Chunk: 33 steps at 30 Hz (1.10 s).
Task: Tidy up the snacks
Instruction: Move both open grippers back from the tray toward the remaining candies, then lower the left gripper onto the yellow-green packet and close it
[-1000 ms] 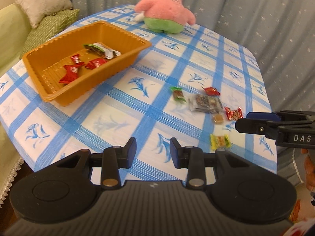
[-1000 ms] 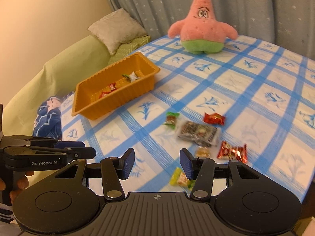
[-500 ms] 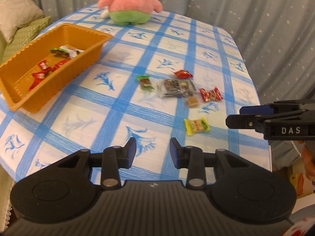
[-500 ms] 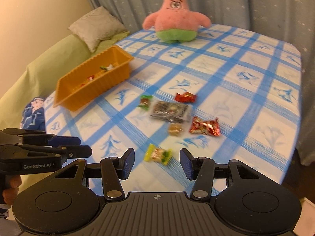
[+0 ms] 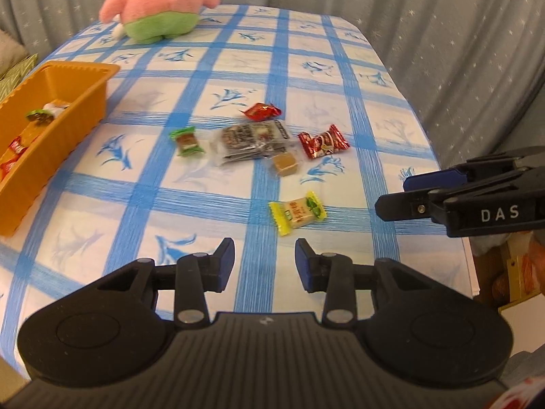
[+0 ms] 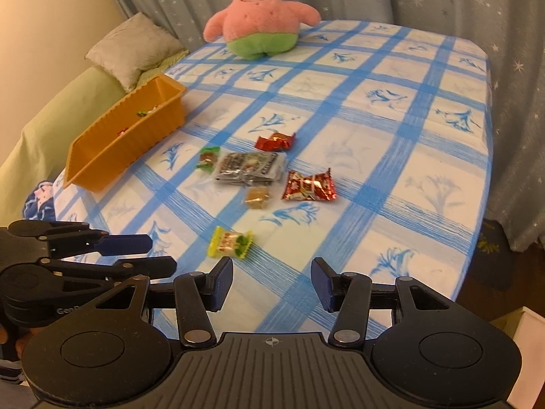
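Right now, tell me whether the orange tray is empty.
Not empty: the orange tray holds several wrapped snacks, red and green ones.

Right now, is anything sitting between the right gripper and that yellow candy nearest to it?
Nothing visible. The yellow candy lies alone on the tablecloth just ahead of the right gripper, whose jaws are open and empty. The other snacks lie farther off, beyond it.

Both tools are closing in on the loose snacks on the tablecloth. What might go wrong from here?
1. The yellow candy lies flat near the table edge; a clumsy pinch may nudge it off.
2. The left tool, jaws opening and empty, and the right tool are close together and may collide.
3. The caramel cube touches the clear packet.
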### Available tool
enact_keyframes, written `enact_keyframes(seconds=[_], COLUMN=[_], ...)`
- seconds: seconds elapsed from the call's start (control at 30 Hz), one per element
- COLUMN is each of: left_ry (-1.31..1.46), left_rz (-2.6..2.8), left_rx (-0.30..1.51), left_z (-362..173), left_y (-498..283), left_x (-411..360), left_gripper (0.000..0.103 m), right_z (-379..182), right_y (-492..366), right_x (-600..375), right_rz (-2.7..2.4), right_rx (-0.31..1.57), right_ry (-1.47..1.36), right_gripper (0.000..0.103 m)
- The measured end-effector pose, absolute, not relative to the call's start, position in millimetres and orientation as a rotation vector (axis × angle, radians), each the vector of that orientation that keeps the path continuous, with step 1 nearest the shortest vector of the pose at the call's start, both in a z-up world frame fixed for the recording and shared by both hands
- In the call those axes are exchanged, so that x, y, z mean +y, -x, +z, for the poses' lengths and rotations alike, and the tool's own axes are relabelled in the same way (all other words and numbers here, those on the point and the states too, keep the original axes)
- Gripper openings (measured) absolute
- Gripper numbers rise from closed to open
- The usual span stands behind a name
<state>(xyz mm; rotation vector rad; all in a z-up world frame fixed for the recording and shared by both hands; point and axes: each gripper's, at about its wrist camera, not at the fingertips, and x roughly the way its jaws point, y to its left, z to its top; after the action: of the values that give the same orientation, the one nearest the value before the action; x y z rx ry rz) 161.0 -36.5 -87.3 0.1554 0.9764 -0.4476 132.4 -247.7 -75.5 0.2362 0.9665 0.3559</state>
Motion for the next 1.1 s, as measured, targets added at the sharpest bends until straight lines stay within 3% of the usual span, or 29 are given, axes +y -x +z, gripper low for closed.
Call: enact_keyframes(seconds=[0.33,1.1], left_ry=[-0.229,-0.329], left_rz=[-0.487,-0.536], left_rx=[0.973,0.95], left_z=[-102.8,-118.7], left_y=[-175.0,-210.8], left_x=[-57.6,-81.1], left_gripper=[0.044,0.044], right_z=[-81.1,-85.8], right_y=[-135.7,-142.7], right_x=[-260.2,-274.7], right_rz=[0.316,0.238], right_rx=[0.98,0.994], right_ry=[-0.27,-0.329], right_gripper=[0.051,0.051])
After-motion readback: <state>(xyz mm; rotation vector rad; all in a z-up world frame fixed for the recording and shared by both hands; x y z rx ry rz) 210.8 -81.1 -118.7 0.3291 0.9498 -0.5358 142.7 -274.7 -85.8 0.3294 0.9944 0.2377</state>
